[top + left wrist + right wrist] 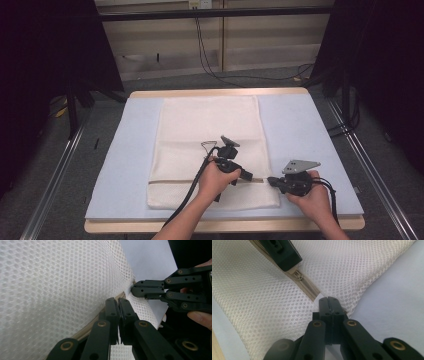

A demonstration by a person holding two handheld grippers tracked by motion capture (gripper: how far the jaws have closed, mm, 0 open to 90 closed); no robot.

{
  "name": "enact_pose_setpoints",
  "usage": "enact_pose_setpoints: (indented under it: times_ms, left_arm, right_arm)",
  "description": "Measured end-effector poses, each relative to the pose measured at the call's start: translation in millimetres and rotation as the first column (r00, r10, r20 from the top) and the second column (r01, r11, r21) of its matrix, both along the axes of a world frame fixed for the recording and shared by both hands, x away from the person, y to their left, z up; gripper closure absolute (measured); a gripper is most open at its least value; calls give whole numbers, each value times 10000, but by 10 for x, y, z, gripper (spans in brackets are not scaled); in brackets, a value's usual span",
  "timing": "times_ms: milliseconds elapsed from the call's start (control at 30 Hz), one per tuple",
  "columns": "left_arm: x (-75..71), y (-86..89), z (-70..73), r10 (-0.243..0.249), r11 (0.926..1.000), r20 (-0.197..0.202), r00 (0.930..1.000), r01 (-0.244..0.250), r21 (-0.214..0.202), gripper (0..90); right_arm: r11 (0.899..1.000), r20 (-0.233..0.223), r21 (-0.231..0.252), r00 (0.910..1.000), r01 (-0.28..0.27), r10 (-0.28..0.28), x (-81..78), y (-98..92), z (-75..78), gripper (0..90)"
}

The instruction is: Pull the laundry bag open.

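Both grippers are pinched tight at the near right end of the bag: the left gripper (248,176) has its jaws closed on the zipper line, apparently on the slider or pull, while the right gripper (271,180) has its jaws clamped on the bag's right edge, just where the zipper (305,286) ends. The white mesh laundry bag (210,145) lies flat along the middle of the pale blue mat (130,150), its beige zipper running across it near the front edge. It looks light, limp and floppy, so it will bunch and drag rather than hold still; the mesh gives the pads some bite, but a thin fold can slip out. The sensible holds are the ones in play: one gripper anchoring the fabric at the zipper's end, the other on the small pull tab. Hard to judge is the pull itself. In the left gripper view the closed jaws cover it, and in the right gripper view only a metal end of the slider peeks out from under the left gripper's black jaw, so whether the tab or merely tape is caught cannot be told. What the bag holds, if anything, is hidden.
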State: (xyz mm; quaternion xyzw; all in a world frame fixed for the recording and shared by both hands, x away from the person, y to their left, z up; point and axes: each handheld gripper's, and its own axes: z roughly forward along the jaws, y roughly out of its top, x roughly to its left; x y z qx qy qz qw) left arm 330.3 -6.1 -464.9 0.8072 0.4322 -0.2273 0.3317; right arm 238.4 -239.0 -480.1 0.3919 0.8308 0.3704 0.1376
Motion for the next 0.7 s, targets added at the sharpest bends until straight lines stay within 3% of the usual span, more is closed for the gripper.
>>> enact_pose_setpoints:
  times_ms: [33, 300, 500, 533, 700]
  left_arm:
    - [-10, -5, 4, 196, 9997, -41, 9998, -196, -110, 874]
    - [6, 106, 37, 173, 9998, 85, 9998, -173, 29, 874]
    - [7, 159, 48, 244, 9997, -62, 9997, -245, -55, 874]
    - [13, 173, 49, 142, 9999, 121, 9998, -143, 95, 874]
    - [16, 216, 53, 29, 10000, 27, 10000, -29, 19, 874]
  right_arm:
    - [10000, 0, 0, 10000, 0, 0, 0, 0, 0, 900]
    - [10000, -29, 62, 10000, -67, 67, 6, -5, -2, 900]
    - [10000, -53, 88, 10000, -33, 34, 9, -9, -3, 900]
    - [10000, -60, 87, 10000, -32, 32, 10, -9, -3, 900]
    - [9999, -69, 110, 10000, -17, 18, 10, -11, -4, 900]
